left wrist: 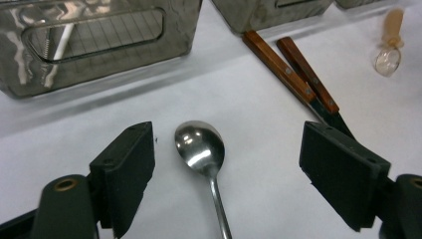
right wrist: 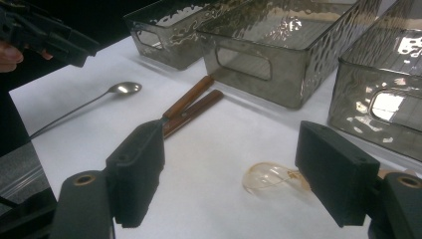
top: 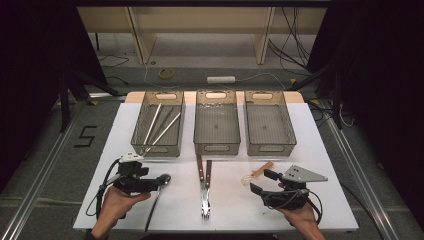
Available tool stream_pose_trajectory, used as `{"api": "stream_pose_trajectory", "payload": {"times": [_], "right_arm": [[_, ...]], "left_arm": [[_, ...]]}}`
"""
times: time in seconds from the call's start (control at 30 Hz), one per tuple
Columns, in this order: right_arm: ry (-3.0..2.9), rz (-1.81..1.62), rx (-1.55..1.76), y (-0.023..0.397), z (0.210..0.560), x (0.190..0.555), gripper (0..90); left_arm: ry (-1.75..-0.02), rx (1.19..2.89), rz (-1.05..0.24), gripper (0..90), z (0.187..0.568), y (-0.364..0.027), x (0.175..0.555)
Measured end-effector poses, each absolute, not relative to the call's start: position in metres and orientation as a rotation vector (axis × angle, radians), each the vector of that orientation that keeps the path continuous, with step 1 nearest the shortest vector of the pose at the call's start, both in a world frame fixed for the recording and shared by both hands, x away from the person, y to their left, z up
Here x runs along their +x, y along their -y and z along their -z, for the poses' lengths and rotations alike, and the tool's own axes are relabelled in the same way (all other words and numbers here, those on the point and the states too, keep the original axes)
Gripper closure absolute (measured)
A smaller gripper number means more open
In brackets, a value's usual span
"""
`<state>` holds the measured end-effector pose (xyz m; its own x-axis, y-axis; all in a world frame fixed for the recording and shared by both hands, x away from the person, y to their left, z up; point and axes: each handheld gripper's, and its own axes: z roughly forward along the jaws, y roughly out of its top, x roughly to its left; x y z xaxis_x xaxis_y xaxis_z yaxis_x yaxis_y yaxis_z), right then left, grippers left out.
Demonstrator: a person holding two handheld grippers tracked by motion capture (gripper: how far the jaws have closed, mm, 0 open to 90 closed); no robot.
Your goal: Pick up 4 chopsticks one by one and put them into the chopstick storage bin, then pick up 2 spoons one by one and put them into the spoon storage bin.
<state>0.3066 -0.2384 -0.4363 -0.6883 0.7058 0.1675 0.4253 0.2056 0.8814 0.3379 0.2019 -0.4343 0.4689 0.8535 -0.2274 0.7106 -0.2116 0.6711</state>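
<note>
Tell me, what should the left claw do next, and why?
Probably lower the left gripper onto the metal spoon and close. Its jaws stand open either side of the spoon's bowl, not touching it, and the spoon lies flat on the white table.

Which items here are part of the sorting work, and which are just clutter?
In the job: metal spoon, left gripper, right gripper, clear spoon, wooden-handled utensils, three bins.
Lying about: tape roll, power strip, floor cables.
</note>
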Motion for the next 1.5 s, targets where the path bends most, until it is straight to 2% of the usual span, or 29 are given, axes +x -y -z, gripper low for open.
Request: {"api": "stream_pose_trajectory", "payload": {"times": [0.47, 0.9, 1.03, 1.27, 1.5], "right_arm": [[-2.210, -1.474, 1.073, 0.239, 0.436, 0.306, 28.6], [-2.212, -1.471, 1.069, 0.238, 0.436, 0.307, 28.6], [-2.212, -1.473, 1.071, 0.238, 0.437, 0.307, 28.6], [-2.213, -1.471, 1.070, 0.237, 0.437, 0.307, 28.6], [-2.218, -1.464, 1.059, 0.236, 0.436, 0.307, 28.6]], "left_arm": [[-1.303, 2.121, -0.217, 21.5, 0.445, -0.191, 0.328], [-1.303, 2.222, -0.170, 25.3, 0.452, -0.187, 0.323], [-1.307, 2.239, -0.164, 30.4, 0.454, -0.186, 0.322], [-1.309, 2.253, -0.141, 46.6, 0.456, -0.187, 0.321], [-1.324, 2.276, -0.127, 58.1, 0.460, -0.187, 0.320]]}}
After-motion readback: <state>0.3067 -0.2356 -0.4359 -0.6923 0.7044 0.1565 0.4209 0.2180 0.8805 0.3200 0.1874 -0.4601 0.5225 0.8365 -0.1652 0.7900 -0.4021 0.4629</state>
